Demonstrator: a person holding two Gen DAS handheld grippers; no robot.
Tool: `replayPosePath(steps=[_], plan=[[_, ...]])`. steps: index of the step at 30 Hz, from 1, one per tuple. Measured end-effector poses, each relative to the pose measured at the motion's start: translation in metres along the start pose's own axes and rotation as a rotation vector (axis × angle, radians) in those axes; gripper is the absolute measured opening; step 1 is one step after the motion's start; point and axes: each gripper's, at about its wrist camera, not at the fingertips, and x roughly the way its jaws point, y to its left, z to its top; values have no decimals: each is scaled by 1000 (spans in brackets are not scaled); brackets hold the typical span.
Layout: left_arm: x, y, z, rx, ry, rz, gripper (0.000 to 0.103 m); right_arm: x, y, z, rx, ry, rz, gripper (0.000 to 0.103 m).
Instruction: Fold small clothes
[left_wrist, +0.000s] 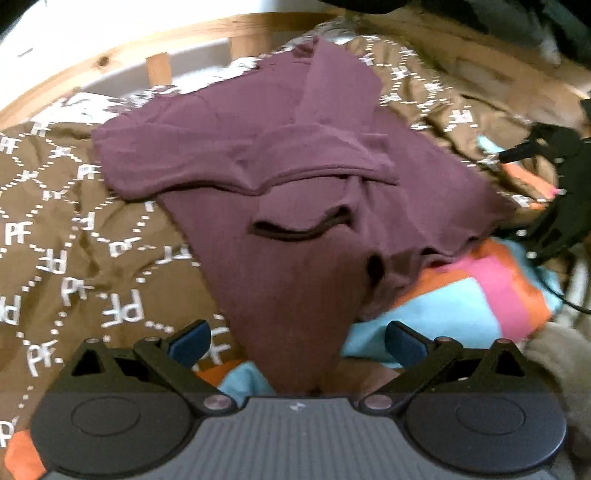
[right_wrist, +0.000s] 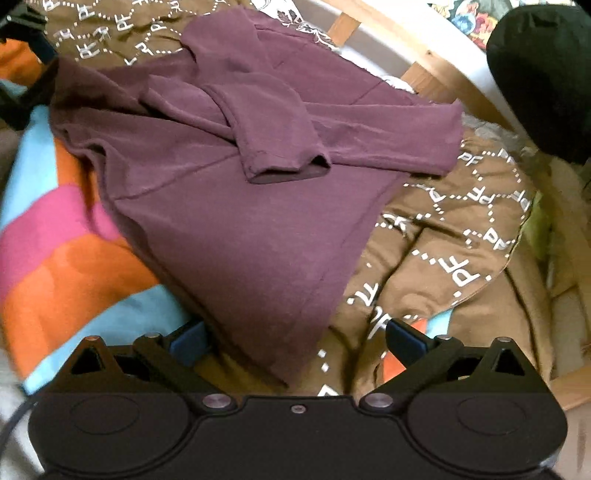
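Spreading wide, the left tongs (left_wrist: 297, 341) straddle the near corner of the maroon top (left_wrist: 280, 177) without pinching it, and the right tongs (right_wrist: 295, 341) gape likewise over its hem, likely lining up a fresh grip. The top lies toward twelve o'clock on the bed's brown patterned cover (left_wrist: 74, 258), sleeves crossed inward so the body can fold next.

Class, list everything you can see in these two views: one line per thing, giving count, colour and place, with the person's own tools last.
Top: one, maroon, sleeves folded across, on the bedding.
Cover: one, brown with white letters, under the top.
Blanket: one, orange, pink and blue stripes, under the top's other side.
Bed frame: one, pale wood, behind the bedding.
Left tool: one, black with blue pads, open over the hem.
Right tool: one, black, open.
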Motion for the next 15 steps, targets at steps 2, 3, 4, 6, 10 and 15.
replayPosePath(steps=[2, 3, 4, 6, 10, 15], plan=[[-1, 3, 1, -13, -11, 13, 99, 2, 2, 0, -22, -16, -12, 96], [-2, 4, 1, -16, -16, 17, 97, 2, 4, 0, -33, -21, -17, 96], [-2, 4, 2, -12, -17, 22, 96, 3, 5, 0, -39, -25, -17, 95], [-2, 3, 3, 3, -17, 19, 92, 3, 4, 0, -40, -31, 2, 89], [-5, 0, 0, 28, -30, 18, 85, -2, 5, 1, -40, -46, 45, 50], [-8, -3, -4, 41, -38, 25, 80, -15, 1, 6, 1, -109, 63, 9]])
